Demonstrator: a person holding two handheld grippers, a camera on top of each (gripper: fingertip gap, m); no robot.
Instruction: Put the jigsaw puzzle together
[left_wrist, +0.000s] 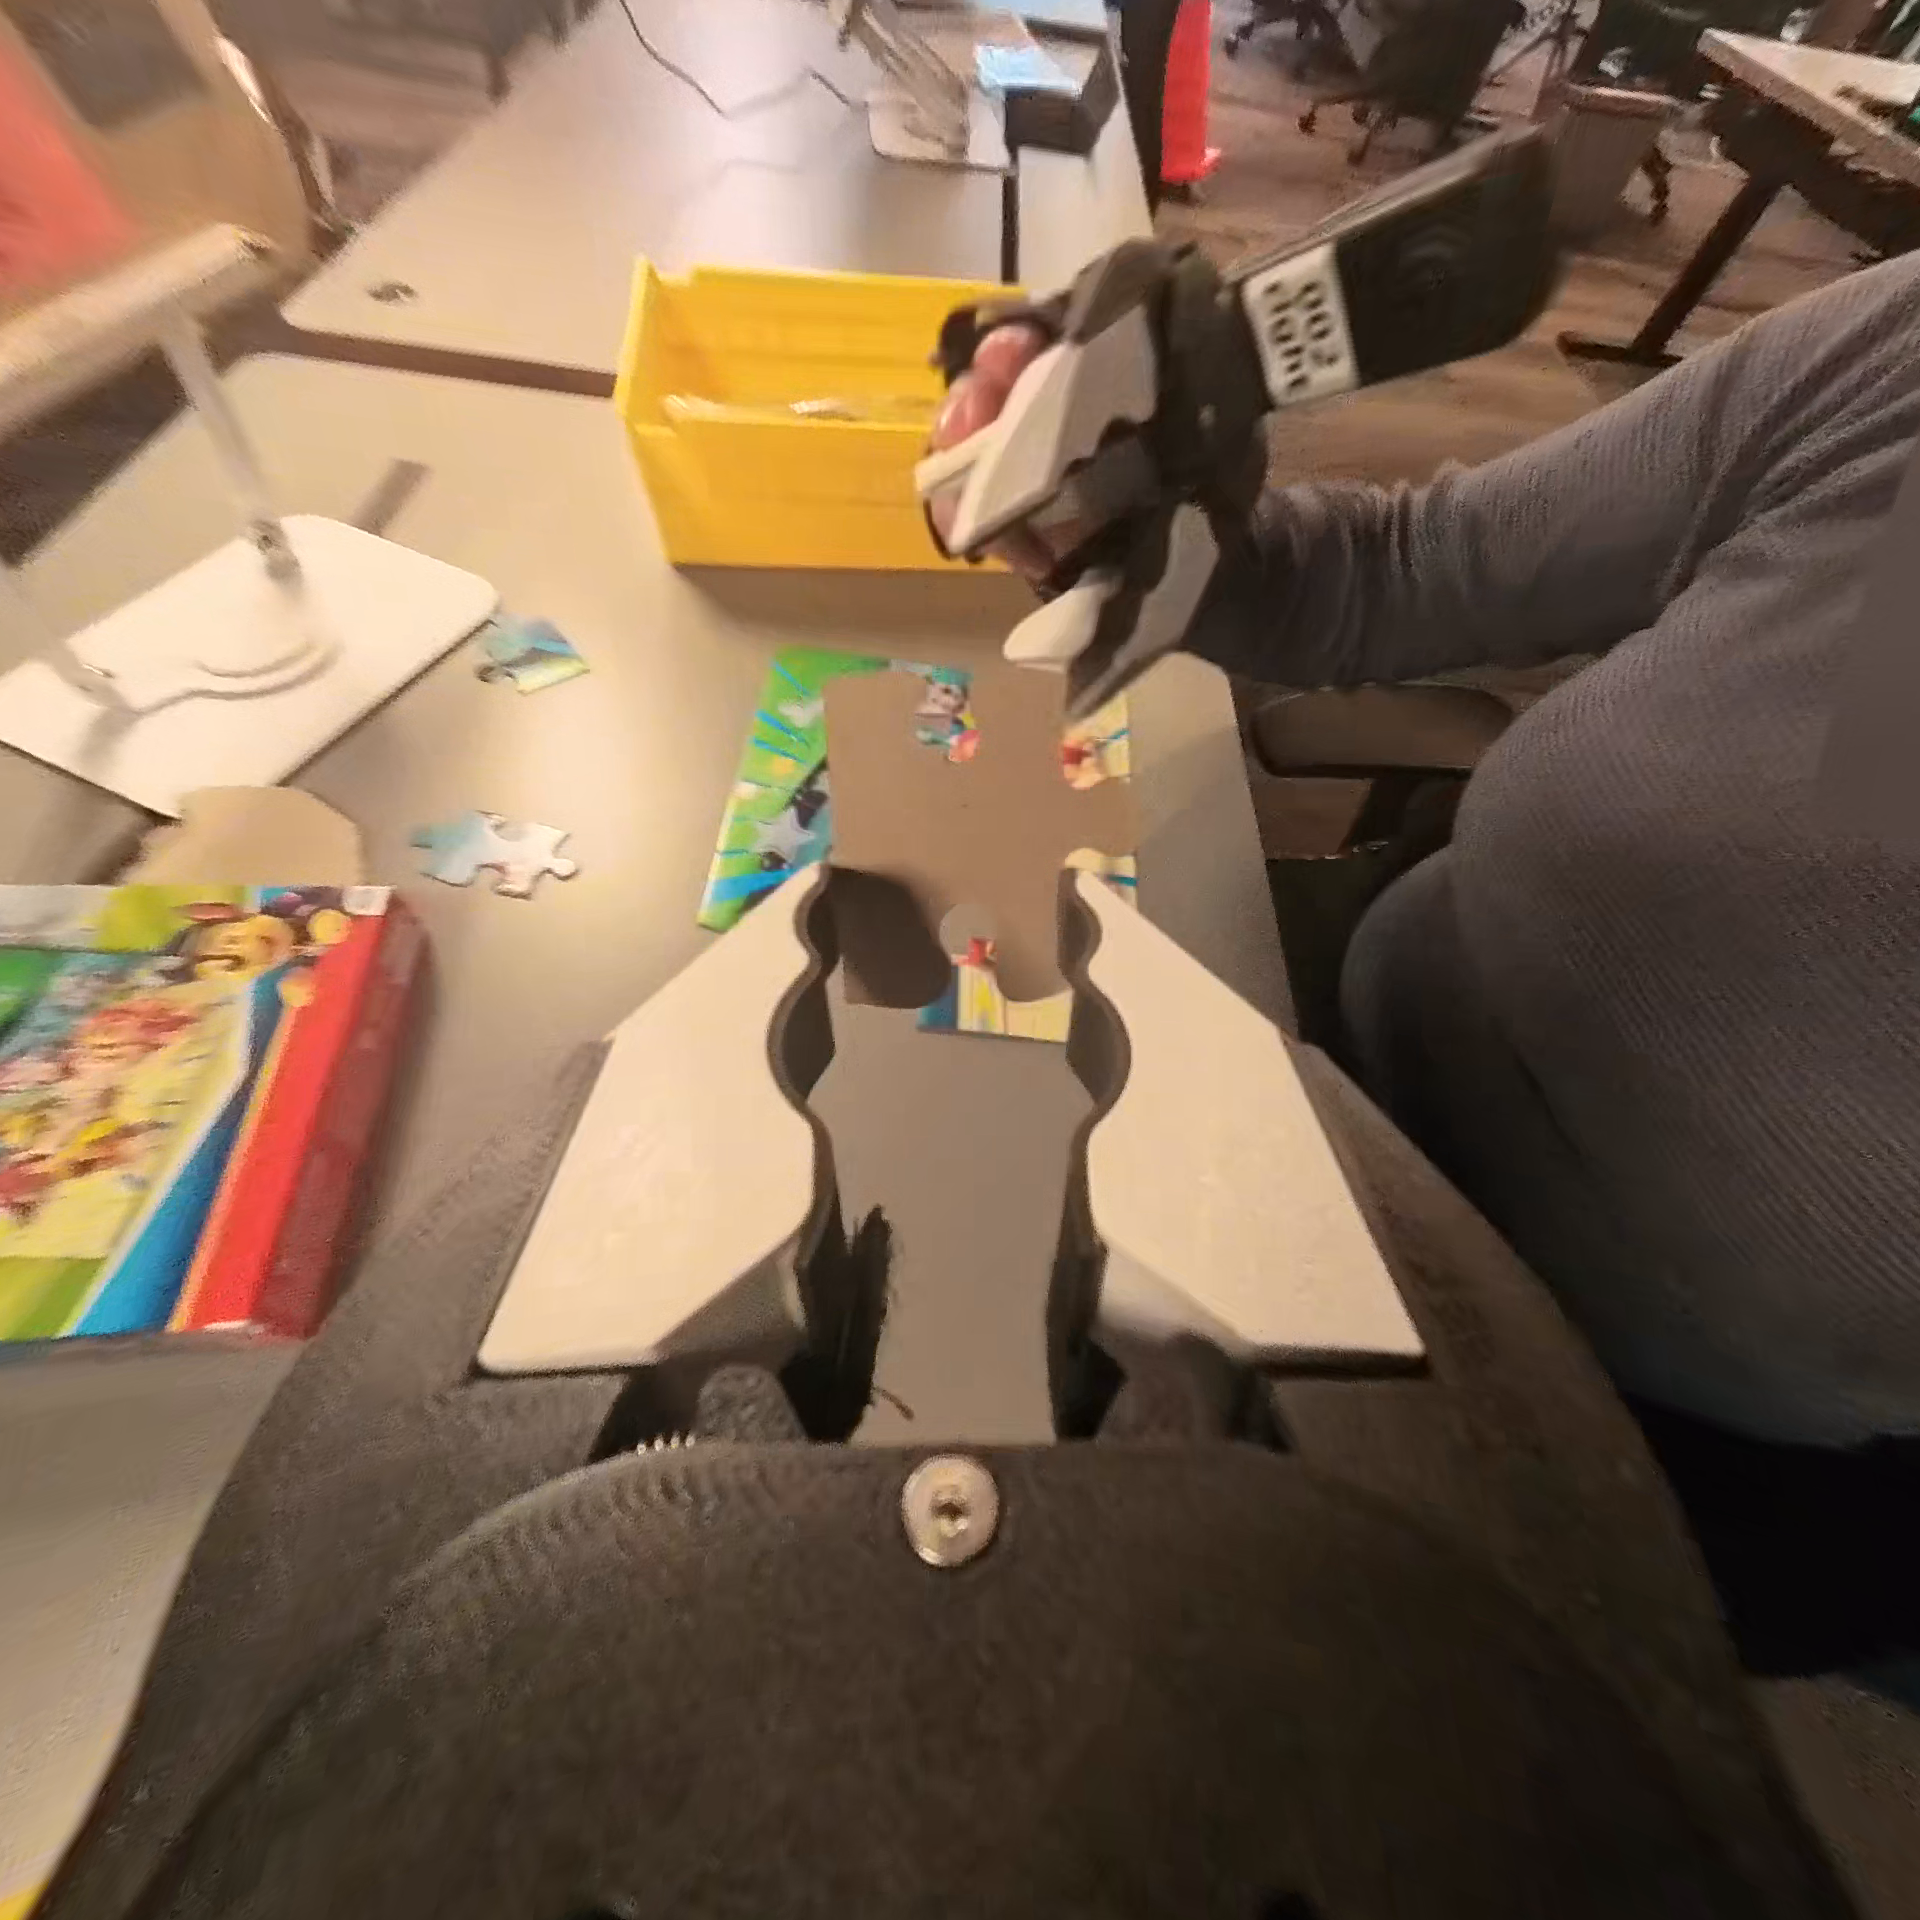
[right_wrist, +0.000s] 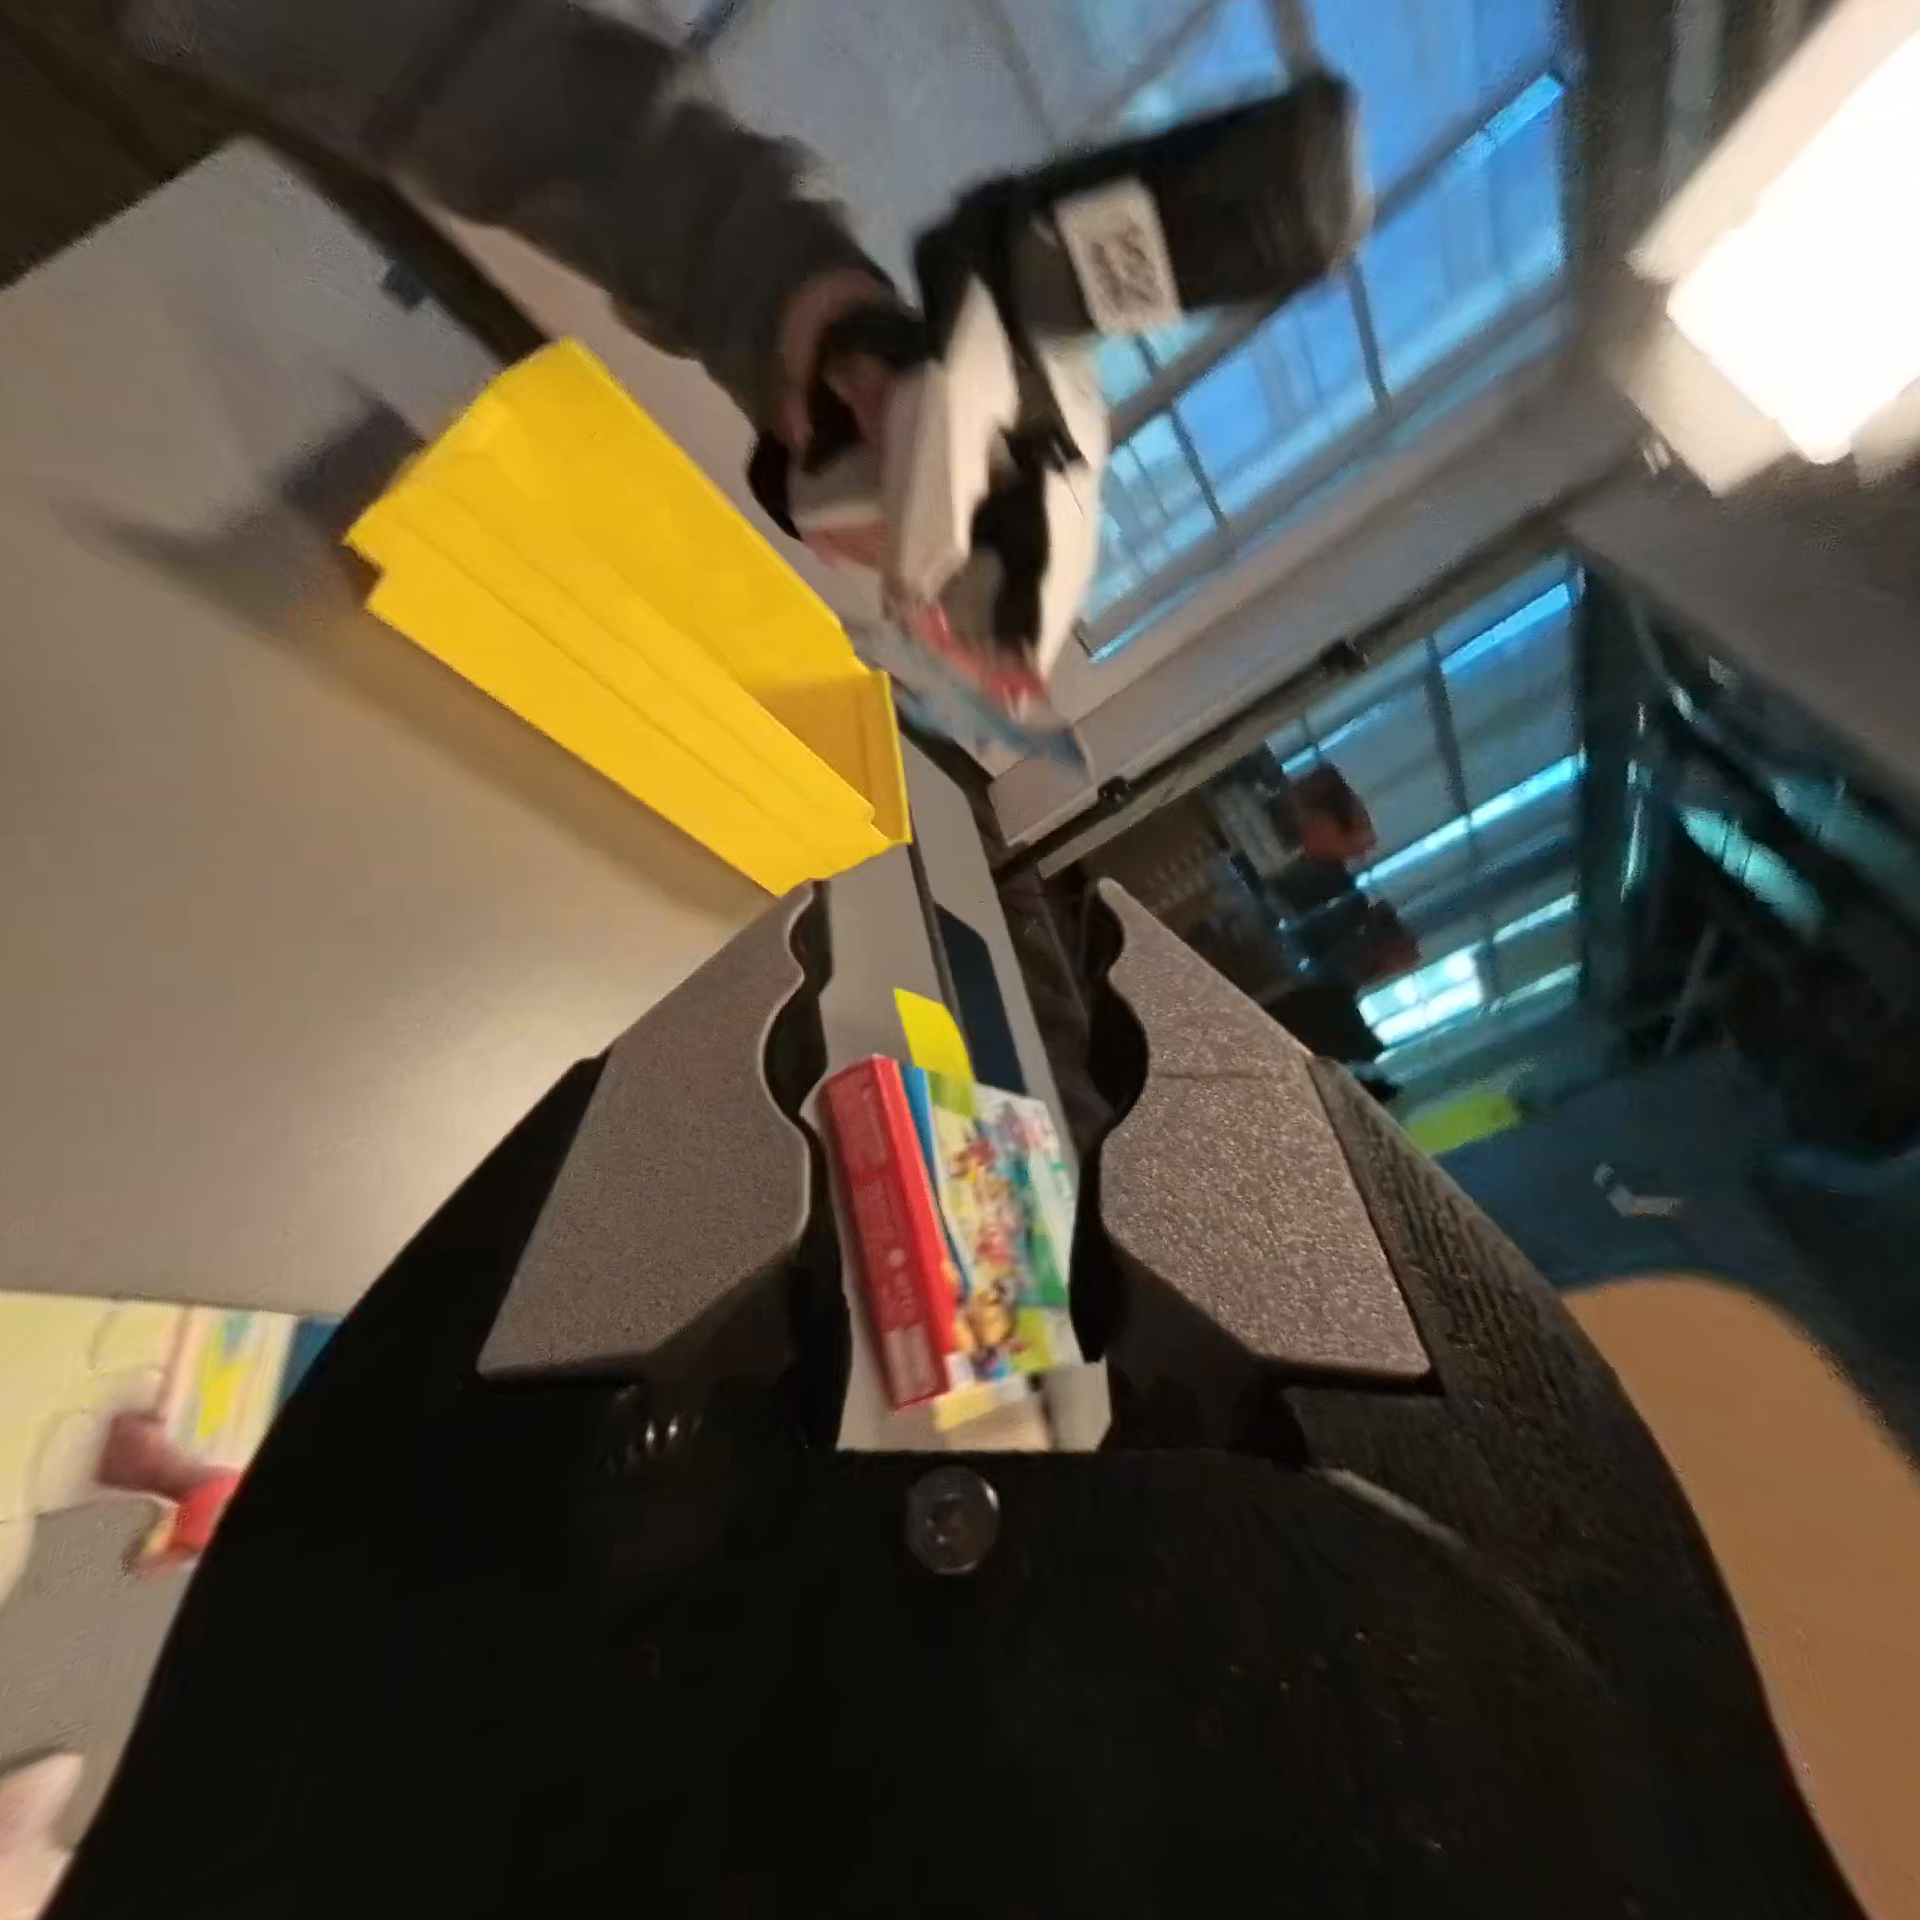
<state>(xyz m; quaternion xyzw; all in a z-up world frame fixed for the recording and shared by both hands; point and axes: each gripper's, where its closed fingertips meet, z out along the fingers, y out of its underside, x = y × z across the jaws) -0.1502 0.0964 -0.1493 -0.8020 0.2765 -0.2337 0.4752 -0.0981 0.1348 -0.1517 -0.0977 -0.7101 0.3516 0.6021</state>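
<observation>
My left tool (left_wrist: 951, 935) is pinching a big puzzle piece (left_wrist: 935, 800), brown back side up, so it stands up off the bench (left_wrist: 582, 582) where I can turn it. My right tool (left_wrist: 997, 582) is up in the air just past the piece's far corner. Its fingers are spread apart with nothing between them. Under the held piece lies the part of the puzzle (left_wrist: 769, 790) that is already joined, flat on the bench. Two loose pieces (left_wrist: 494, 852) lie a bit to the left. The bright puzzle box (left_wrist: 197, 1101) sits near my left side, and a yellow bin (left_wrist: 779, 416) stands behind the puzzle. A white lamp base (left_wrist: 249, 644) is on the far left. The held piece hides much of the puzzle, so I cannot see the open spots well.
</observation>
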